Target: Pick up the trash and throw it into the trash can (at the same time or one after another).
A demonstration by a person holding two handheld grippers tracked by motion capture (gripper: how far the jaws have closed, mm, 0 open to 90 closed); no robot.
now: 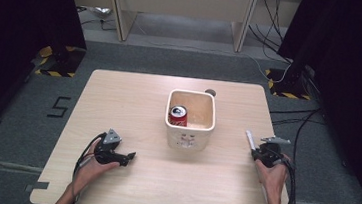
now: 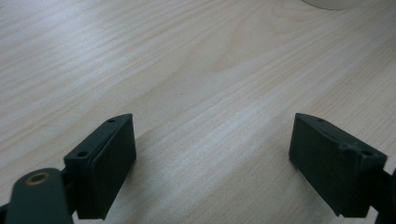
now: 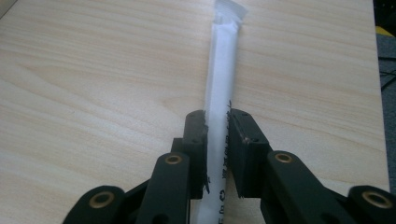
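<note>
White wrapped straw (image 3: 223, 74) clamped in right gripper (image 3: 217, 122) jaws; print unreadable; left gripper (image 2: 212, 149) jaws wide.

A laboratory or recording studio. A light wooden table (image 1: 119, 101) stands on grey carpet as the central landmark. Black curtains (image 1: 21, 16) hang to either side of it; stands with yellow-and-black hazard-striped bases (image 1: 54, 67) sit off its far corners. Beyond it are pale desk panels (image 1: 183, 2), wall sockets and loose cables (image 1: 288, 117). A taped marking (image 1: 59, 106) lies left of it.
</note>
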